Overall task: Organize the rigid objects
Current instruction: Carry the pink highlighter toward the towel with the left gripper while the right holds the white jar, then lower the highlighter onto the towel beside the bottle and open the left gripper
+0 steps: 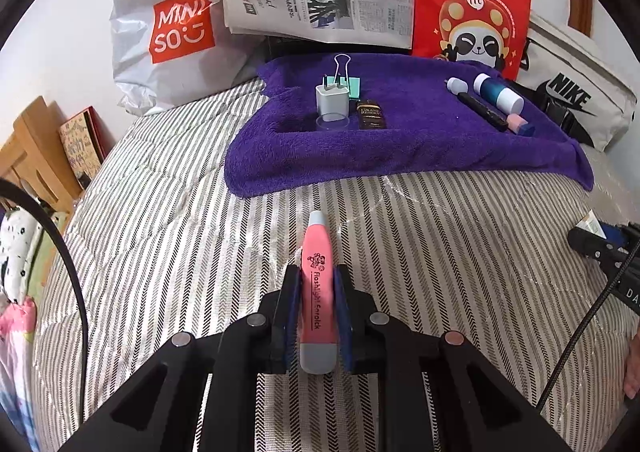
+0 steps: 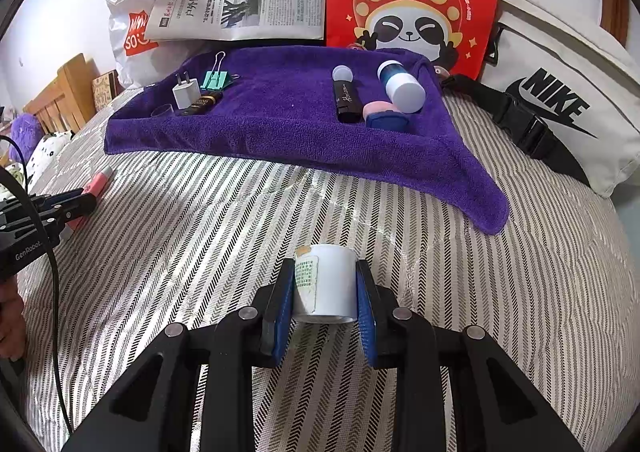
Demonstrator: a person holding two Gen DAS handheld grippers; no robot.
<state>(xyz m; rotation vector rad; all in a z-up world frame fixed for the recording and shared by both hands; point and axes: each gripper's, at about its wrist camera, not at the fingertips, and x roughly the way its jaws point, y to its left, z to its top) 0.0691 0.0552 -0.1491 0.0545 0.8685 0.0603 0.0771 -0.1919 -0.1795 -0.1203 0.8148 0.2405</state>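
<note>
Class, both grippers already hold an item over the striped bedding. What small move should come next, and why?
Probably carry the left gripper, shut on the pink flashlight earpick, forward to the purple towel. The other small items already lie there in two groups, with bare towel between them. The right gripper, clamping the white bottle, could follow.

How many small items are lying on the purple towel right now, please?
8. Left group: binder clip, charger plug, clear cap, dark tube. Right group: white cap, black pen, blue bottle, pink eraser.
</note>
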